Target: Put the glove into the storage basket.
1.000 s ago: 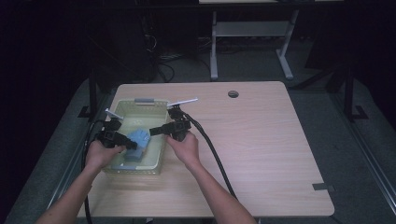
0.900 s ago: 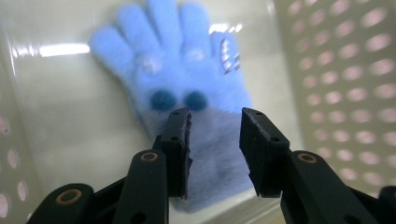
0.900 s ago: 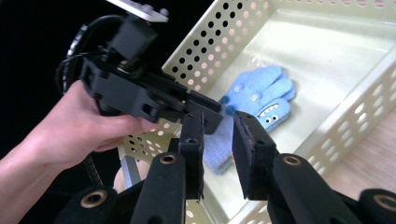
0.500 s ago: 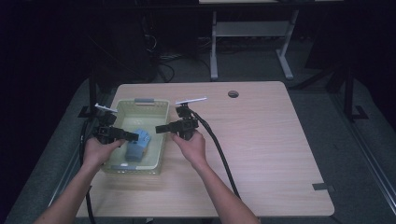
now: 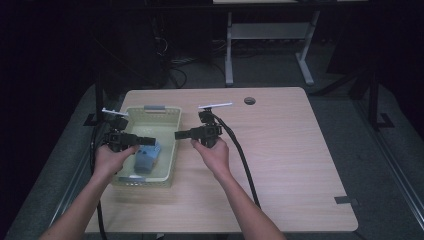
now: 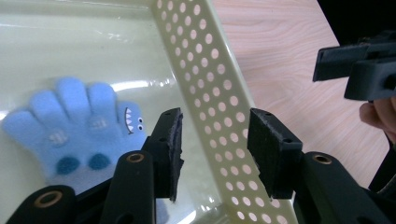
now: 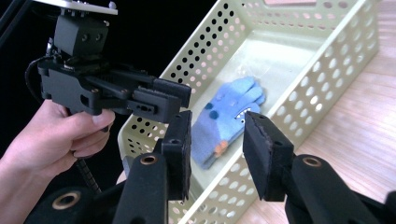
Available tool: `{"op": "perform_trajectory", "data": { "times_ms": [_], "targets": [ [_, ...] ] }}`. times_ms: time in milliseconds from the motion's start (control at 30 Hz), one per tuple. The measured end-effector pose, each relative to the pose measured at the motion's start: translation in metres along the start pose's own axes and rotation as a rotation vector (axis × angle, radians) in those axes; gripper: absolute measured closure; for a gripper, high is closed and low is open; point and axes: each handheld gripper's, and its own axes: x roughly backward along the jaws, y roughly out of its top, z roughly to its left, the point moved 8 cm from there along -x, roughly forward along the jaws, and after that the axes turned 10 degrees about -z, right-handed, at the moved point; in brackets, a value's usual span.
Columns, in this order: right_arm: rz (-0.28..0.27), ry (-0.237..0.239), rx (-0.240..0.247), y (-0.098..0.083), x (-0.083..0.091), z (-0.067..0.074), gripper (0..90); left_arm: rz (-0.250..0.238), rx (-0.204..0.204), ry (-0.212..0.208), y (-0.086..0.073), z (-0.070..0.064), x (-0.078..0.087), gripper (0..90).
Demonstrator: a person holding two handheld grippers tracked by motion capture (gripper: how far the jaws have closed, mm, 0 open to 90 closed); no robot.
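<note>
Now both grippers have drawn back from the blue glove (image 5: pixel 146 158), which a second ago they held between them over the pale perforated basket (image 5: pixel 172 131). It lies on the basket floor, seemingly flat. The left gripper (image 5: pixel 149 140) hovers above it, jaws just opening, partly spread, empty. The right gripper (image 5: pixel 180 135) has moved out past the basket's right wall over the wooden table (image 5: pixel 290 150), its jaws likewise opening and empty.

A: What sort of place is this?
B: A lab: 1 bare wooden table (image 5: pixel 280 165) under the claws, cables (image 5: pixel 172 62) and a metal stand (image 5: pixel 270 35) beyond them in the dark.
</note>
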Motion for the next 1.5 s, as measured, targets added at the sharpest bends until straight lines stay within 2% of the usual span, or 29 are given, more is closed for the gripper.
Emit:
{"op": "perform_trajectory", "data": {
  "times_ms": [267,333,600,867,1167,1500],
  "targets": [
    [-0.02,-0.014,-0.002,0.003,0.018,-0.006,59.4,-0.029,-0.009,-0.036,0.003,-0.014,-0.001,52.6],
    [-0.022,-0.014,-0.001,0.004,0.022,-0.007,59.0,-0.037,-0.021,-0.044,0.005,-0.018,-0.003,52.3],
    [-0.044,-0.018,0.001,0.007,0.038,-0.011,56.6,-0.057,-0.045,-0.074,0.008,-0.034,-0.014,50.7],
    [-0.073,-0.035,-0.019,0.007,0.06,-0.026,54.8,-0.061,-0.058,-0.1,0.01,-0.051,-0.025,48.6],
    [-0.112,-0.068,-0.049,0.009,0.094,-0.045,52.7,-0.064,-0.083,-0.135,0.008,-0.075,-0.04,45.3],
    [-0.134,-0.107,-0.064,0.006,0.122,-0.066,46.7,-0.064,-0.105,-0.166,0.001,-0.093,-0.053,37.1]
  ]
}}
